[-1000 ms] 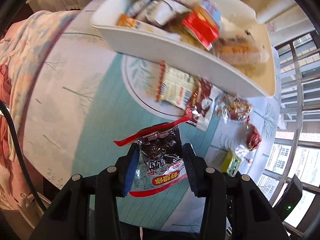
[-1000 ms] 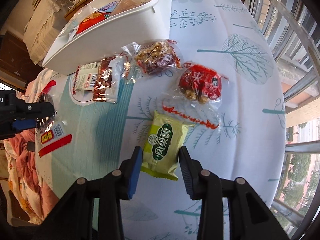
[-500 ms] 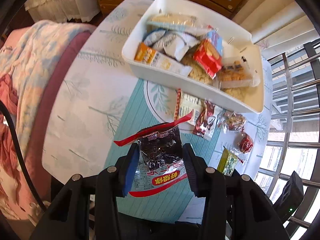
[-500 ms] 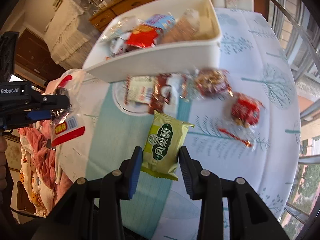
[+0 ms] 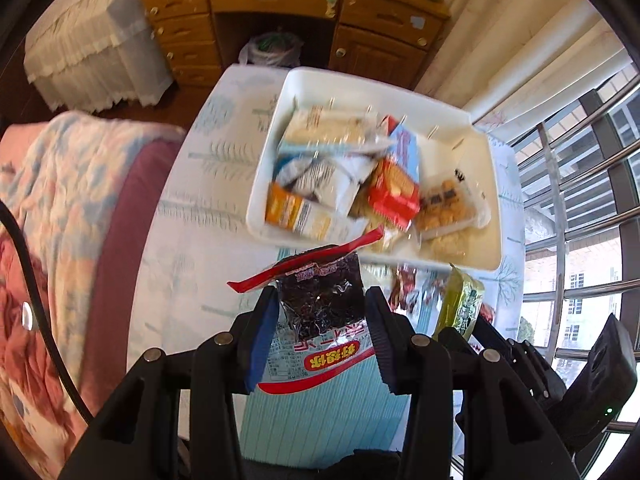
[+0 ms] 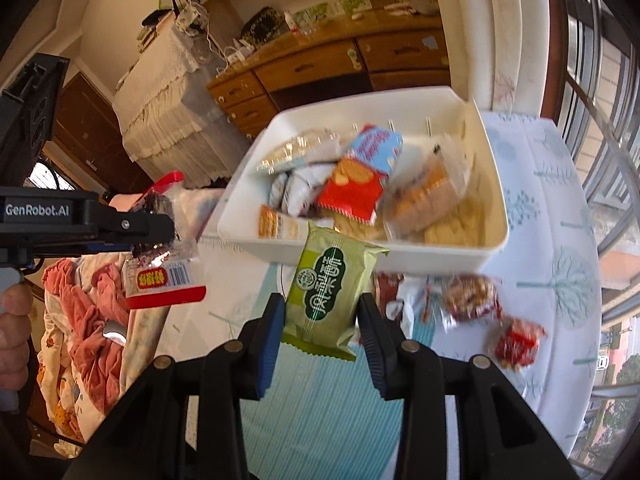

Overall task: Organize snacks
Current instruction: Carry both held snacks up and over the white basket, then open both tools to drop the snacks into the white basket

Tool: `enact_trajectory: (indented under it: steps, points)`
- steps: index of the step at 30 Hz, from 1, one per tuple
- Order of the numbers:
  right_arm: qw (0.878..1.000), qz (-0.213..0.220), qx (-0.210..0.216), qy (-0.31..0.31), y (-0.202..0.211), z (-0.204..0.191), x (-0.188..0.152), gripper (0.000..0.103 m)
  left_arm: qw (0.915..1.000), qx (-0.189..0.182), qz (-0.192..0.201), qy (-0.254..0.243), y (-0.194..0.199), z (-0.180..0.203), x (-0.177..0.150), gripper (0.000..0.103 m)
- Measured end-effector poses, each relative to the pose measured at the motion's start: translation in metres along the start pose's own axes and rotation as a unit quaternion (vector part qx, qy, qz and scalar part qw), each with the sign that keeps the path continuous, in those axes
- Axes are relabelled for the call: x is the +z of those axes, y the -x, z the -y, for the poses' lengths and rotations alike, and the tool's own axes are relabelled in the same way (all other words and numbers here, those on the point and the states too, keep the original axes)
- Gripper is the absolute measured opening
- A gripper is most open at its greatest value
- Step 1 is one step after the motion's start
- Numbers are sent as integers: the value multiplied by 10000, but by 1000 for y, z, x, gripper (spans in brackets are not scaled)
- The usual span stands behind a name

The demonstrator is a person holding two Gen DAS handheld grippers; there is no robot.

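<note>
Left gripper (image 5: pixel 320 328) fingers being kept clamped on dark foil snack packet (image 5: pixel 320 316); right gripper (image 6: pixel 318 332) fingers being kept clamped on green pillow pack (image 6: pixel 328 288). Both being held above table (image 6: pixel 540 208), just short of white bin (image 6: pixel 460 258) near its far edge.

Risks judged: slick crinkly film slipping from pads; packets being dropped short of rim; bin, already heaped with glossy wrappers, overflowing. Loose cellophane bags (image 6: pixel 472 296) lying beside bin's near wall.

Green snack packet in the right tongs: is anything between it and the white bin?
Nothing visible does. The green snack packet, clamped in the right tongs, hangs in front of the white bin's near wall. The bin is open-topped, snacks piled mostly on its left, with barer floor at its right end.
</note>
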State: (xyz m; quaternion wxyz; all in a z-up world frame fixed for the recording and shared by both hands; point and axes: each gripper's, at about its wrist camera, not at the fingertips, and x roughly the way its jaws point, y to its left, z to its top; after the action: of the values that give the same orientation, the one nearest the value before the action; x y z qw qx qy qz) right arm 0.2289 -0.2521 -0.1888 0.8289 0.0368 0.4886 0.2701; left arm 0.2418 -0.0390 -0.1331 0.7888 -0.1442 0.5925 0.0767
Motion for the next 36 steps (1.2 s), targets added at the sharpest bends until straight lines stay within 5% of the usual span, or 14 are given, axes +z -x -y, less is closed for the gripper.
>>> enact_trajectory:
  steps: [8,18,28,36]
  points:
    - [9978,549,-328,143,-8,-9,29,38,9970,-260,627,-381,4,5,25,43]
    - [9944,792,-665,-211,-22,6,46,38,9892,-87,1235,-781,-16,6,43,43]
    - [9919,817,-795,-553,-28,18,50,39,9882,-390,1190,-888,-27,6,50,51]
    - [9909,913,-789,-600,-15,19,48,52,9869,-384,1220,-980,-18,15,43,59]
